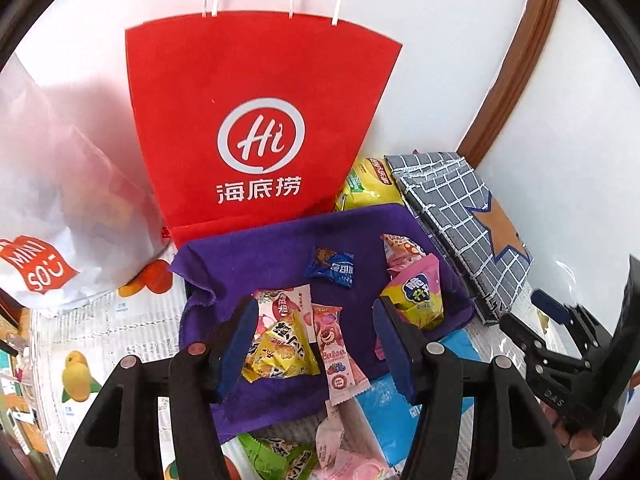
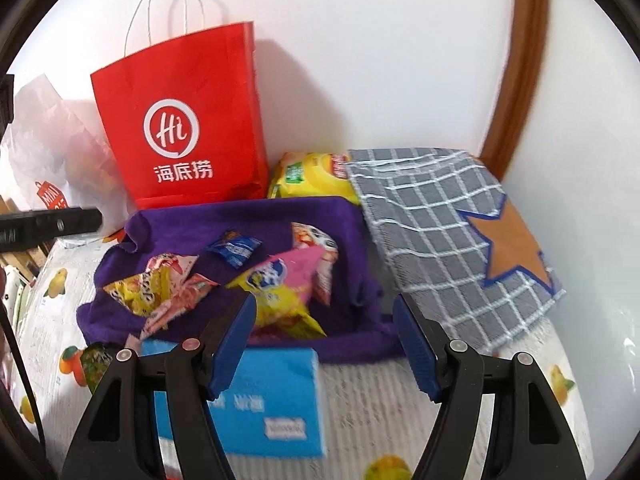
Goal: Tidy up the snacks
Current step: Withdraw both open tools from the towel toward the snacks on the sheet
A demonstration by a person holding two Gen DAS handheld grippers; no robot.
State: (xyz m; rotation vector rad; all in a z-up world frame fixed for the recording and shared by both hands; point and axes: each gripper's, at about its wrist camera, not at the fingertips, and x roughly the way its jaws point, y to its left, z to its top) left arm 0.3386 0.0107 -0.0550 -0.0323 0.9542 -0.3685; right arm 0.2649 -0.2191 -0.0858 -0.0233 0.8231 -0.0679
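Both hand-held grippers gape wide; only the left view shows the green packet [image 1: 276,454].

Snacks [image 1: 288,336] on cloth [image 1: 276,248], before bag [image 1: 256,120]

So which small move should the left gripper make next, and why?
Probably lower the left gripper, open and empty, onto the yellow snack packet between its fingers, then close. That packet lies loose on the purple cloth.

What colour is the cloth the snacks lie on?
Purple cloth; clearest in the left wrist view.
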